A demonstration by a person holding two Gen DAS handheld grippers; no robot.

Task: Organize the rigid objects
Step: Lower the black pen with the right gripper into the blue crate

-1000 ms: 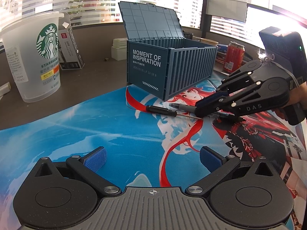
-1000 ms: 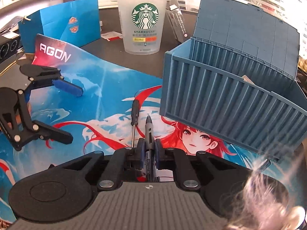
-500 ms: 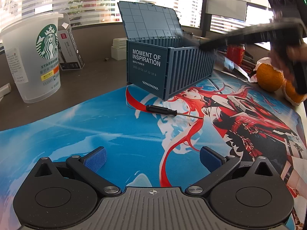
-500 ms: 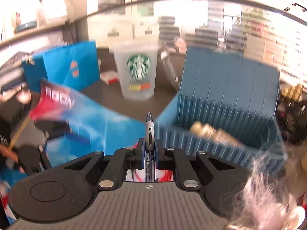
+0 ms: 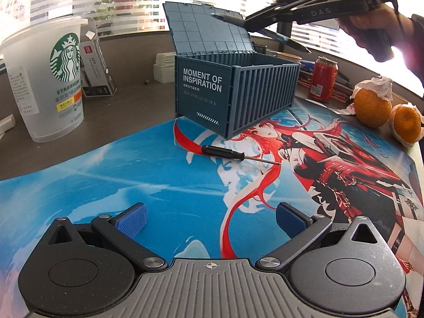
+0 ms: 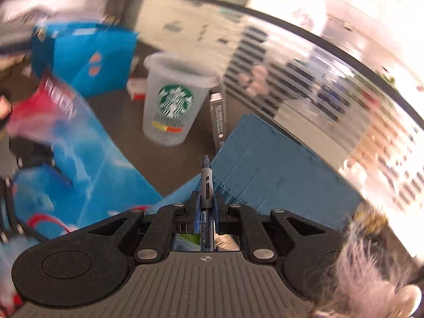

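Now the right gripper [image 6: 206, 209] is clamped on the pen [image 6: 205, 182] and holds it high above the open box [image 5: 238, 92], probably to drop it inside. Meanwhile the left gripper [image 5: 210, 218] hangs with its fingers apart over the mat [image 5: 106, 175], facing the screwdriver [image 5: 225, 154], likely the next thing to store.

- The box [image 5: 235, 90] is slate blue with ribbed walls and white lettering on its end.
- The mat [image 5: 148, 175] is bright blue with white streaks and a red-haired figure in red and black.
- The screwdriver [image 5: 225, 154] has a black handle and a silver shaft.
- The pen [image 6: 206, 185] is translucent blue with a grey grip.
- The cup [image 5: 47, 79] is frosted clear with a green and white logo and a yellow and orange label.
- The can [image 5: 323, 78] is red.
- The two oranges [image 5: 372, 106] at the desk's right edge are orange, one topped with white paper.
- The left gripper [image 5: 210, 218] is black with blue pads [image 5: 132, 223].
- The bag [image 6: 87, 55] is bright blue with orange marks.
- The desk [image 5: 127, 106] is dark brown.
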